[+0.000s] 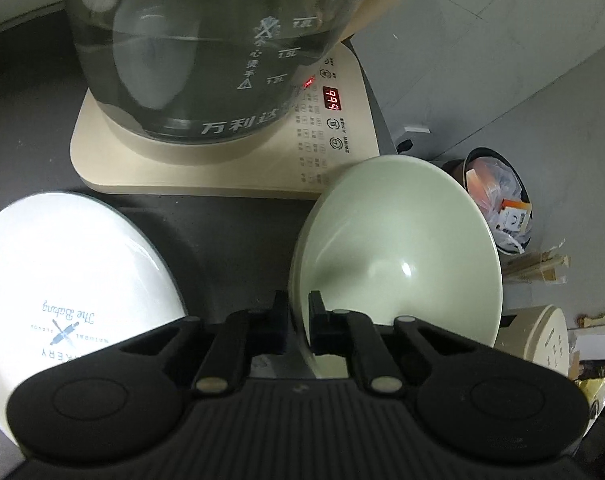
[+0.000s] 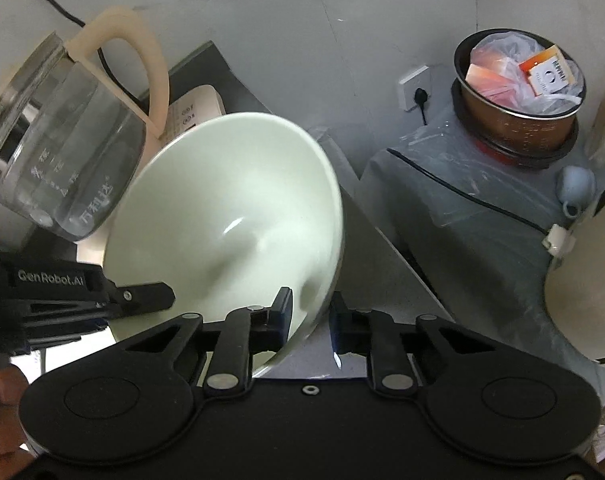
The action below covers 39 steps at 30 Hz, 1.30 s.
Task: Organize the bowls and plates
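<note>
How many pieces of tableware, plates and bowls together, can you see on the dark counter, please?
2. A pale green bowl sits in front of the glass kettle's base, its rim between the fingers of both hand-held grippers. A white printed plate lies to its left. Others may be out of view.

The glass kettle loses its top to the left wrist view's upper edge. The white plate runs off the left edge, its print partly behind the gripper body. The green bowl's near rim is hidden there too.
</note>
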Available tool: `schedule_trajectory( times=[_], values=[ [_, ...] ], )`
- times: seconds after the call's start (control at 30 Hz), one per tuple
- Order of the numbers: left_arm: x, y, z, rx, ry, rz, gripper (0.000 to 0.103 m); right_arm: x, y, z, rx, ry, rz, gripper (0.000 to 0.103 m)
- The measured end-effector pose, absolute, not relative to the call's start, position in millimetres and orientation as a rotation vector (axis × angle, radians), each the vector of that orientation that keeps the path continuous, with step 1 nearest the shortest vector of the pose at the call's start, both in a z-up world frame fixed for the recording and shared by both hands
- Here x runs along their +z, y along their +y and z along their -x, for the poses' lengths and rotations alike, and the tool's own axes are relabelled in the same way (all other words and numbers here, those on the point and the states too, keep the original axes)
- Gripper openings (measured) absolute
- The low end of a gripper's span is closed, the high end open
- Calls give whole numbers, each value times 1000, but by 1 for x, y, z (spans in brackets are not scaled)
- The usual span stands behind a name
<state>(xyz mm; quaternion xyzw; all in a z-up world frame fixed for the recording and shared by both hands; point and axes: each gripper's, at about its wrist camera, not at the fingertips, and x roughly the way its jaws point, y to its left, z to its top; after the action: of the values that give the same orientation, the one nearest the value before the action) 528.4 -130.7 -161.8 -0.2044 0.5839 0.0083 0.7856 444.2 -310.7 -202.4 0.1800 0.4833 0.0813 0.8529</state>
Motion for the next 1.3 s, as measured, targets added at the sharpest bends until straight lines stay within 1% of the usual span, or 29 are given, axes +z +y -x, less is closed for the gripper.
schedule_trajectory(
  times=[0.5,1.0,1.3],
  values=[
    [-105,-118,-496,-113,1157,398,8,-149,-303,-390,128,896,-421,19],
    [-60,-85,-444,-207,1094,410,8,-106,-288,-324,122,840,-466,21],
    [-43,-63,-403,-266,1065,408,8,-95,-276,-281,140,822,-466,24]
  ],
)
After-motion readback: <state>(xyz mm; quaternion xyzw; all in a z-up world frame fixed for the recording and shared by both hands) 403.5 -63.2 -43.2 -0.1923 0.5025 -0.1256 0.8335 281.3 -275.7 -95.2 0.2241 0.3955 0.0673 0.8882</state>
